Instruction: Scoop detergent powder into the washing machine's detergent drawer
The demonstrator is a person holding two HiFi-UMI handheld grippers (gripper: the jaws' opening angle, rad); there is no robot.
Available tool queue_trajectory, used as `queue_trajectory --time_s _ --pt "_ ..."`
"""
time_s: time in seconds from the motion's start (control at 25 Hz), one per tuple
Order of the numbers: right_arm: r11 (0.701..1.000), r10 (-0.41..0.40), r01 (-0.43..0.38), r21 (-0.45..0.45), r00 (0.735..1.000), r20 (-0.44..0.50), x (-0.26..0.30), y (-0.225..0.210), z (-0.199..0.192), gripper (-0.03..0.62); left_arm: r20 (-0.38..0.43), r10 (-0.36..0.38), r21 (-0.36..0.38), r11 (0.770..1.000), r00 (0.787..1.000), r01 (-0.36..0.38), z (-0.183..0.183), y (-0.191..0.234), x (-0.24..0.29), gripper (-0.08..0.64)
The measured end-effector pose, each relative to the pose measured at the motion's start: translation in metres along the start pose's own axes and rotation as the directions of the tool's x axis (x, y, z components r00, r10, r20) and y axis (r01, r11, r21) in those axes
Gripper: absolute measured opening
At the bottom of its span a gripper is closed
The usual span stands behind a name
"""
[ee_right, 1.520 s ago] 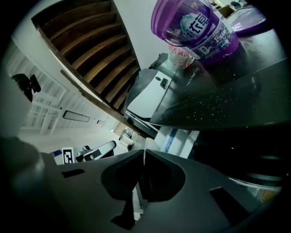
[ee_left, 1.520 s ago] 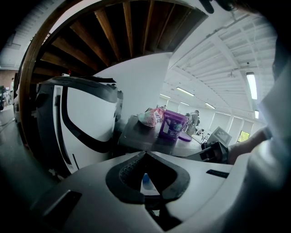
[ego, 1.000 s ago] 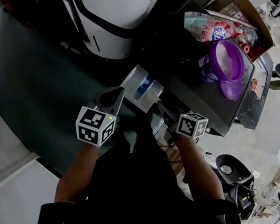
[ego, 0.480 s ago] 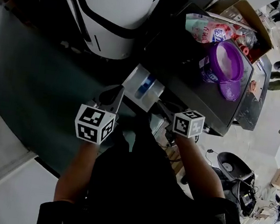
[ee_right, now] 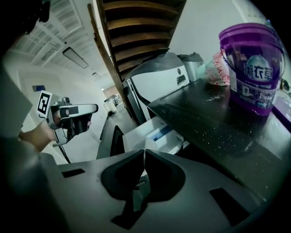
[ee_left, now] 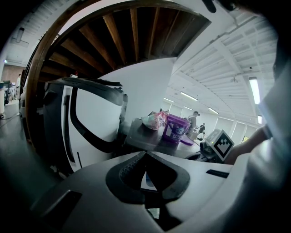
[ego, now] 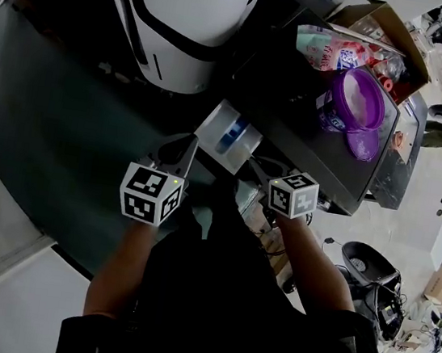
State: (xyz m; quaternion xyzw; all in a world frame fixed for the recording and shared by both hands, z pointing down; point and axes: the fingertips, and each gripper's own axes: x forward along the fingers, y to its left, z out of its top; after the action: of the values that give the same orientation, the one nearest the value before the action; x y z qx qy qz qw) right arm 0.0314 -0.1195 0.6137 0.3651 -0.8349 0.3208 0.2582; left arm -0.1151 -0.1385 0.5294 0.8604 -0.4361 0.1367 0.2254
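Observation:
The white detergent drawer (ego: 228, 136) with a blue insert stands pulled out from the front of the dark-topped washing machine (ego: 308, 135). It also shows in the right gripper view as the drawer (ee_right: 154, 134). On the machine's top is an open purple detergent tub (ego: 352, 100), its lid (ego: 364, 143) lying beside it. In the gripper views the tub (ee_left: 175, 128) (ee_right: 254, 68) is far from both jaws. My left gripper (ego: 184, 152) is just left of the drawer, and my right gripper (ego: 256, 170) just below its right side. Both are shut and hold nothing.
A pink and white bag (ego: 329, 48) and a cardboard box (ego: 389, 24) sit behind the tub. A large white and black appliance (ego: 186, 20) stands left of the machine. Office chairs (ego: 363, 265) are on the floor to the right.
My right gripper has drifted slightly left, closer under the drawer. The left gripper has hardly moved, and both stay shut.

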Motion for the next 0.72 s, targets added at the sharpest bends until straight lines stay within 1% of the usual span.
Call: queue_trajectory --time_s 0.32,0.56,0.72 --pt "0.99 -0.057 0.053 -0.129 0.998 -0.033 0.001 0.003 0.003 0.02 0.001 0.0 -0.001 1.0 1.0 0.0 -0.003 -0.002 -0.004 0.006" --pt "0.973 -0.082 0.069 -0.218 0.995 -0.048 0.001 0.011 0.004 0.02 0.007 0.005 -0.003 1.0 1.0 -0.005 -0.002 -0.001 -0.009 0.006" --pt "0.956 -0.104 0.088 -0.278 0.994 -0.044 0.001 0.01 0.005 0.02 0.008 0.008 -0.004 1.0 1.0 -0.008 -0.003 -0.002 -0.011 0.006"
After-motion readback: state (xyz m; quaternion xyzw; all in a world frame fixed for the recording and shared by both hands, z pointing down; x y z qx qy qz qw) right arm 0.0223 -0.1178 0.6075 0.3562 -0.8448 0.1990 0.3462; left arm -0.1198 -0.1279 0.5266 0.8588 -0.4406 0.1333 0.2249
